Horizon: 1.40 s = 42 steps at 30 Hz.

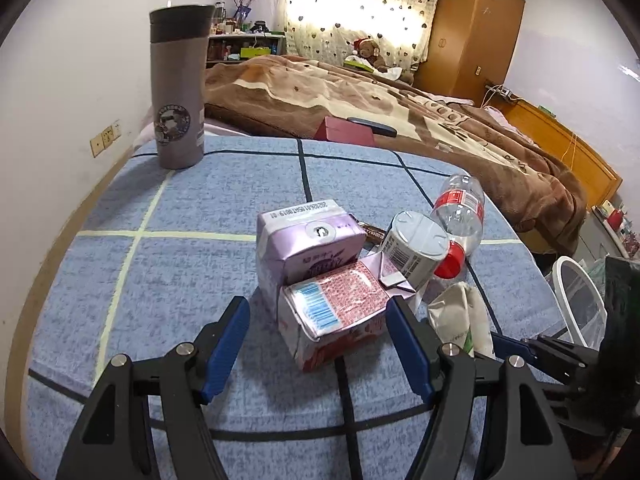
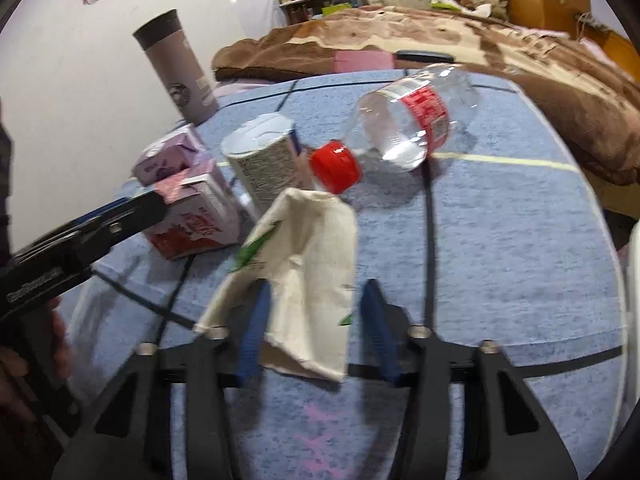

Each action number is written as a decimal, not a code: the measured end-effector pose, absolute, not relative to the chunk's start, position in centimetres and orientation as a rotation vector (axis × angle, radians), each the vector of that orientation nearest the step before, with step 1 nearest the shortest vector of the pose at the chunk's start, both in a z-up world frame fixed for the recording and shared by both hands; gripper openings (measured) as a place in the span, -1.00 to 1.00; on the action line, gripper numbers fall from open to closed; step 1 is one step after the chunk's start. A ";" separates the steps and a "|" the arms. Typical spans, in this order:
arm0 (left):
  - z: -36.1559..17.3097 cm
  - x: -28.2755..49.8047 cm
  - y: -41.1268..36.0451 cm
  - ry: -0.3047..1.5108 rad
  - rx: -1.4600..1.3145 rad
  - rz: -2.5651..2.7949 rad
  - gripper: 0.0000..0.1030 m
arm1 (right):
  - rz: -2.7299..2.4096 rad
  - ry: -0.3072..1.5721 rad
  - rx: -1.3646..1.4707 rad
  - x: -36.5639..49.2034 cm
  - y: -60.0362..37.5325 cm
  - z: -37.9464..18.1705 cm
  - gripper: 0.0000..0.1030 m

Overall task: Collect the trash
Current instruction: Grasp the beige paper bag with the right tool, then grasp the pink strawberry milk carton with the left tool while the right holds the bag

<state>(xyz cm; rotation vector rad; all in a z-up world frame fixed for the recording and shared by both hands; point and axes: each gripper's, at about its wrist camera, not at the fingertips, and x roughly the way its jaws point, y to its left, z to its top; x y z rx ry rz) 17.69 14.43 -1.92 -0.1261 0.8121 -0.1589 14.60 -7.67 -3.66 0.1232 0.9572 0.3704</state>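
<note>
A red and white drink carton (image 1: 332,316) lies on the blue checked cloth between the fingers of my left gripper (image 1: 318,304). The right pad is at the carton's edge and the left pad stands well clear, so the gripper is open. Behind the carton are a purple carton (image 1: 308,240), a tin can (image 1: 416,248) and a clear bottle with a red cap (image 1: 460,212). In the right wrist view a crumpled white paper wrapper (image 2: 308,260) lies between the pads of my right gripper (image 2: 316,288). The left pad touches it and a narrow gap shows at the right pad.
A tall grey thermos (image 1: 180,88) stands at the far left of the table (image 1: 160,280). A white mesh bin (image 1: 576,300) sits off the table's right edge. A bed with a brown blanket (image 1: 360,92) lies beyond. My left gripper's arm (image 2: 120,216) crosses the right view's left side.
</note>
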 end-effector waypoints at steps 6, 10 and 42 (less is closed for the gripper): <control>-2.3 17.8 13.5 0.829 -0.114 -0.190 0.40 | 0.380 0.952 0.150 14.3 -8.3 -3.5 -0.36; -2.5 17.8 12.5 0.839 -0.112 -0.240 0.40 | 0.359 0.949 0.161 14.2 -9.1 -3.3 -0.37; -3.6 19.2 8.0 0.859 0.042 -0.258 0.05 | 0.263 0.921 0.177 14.8 -12.9 -3.2 -0.64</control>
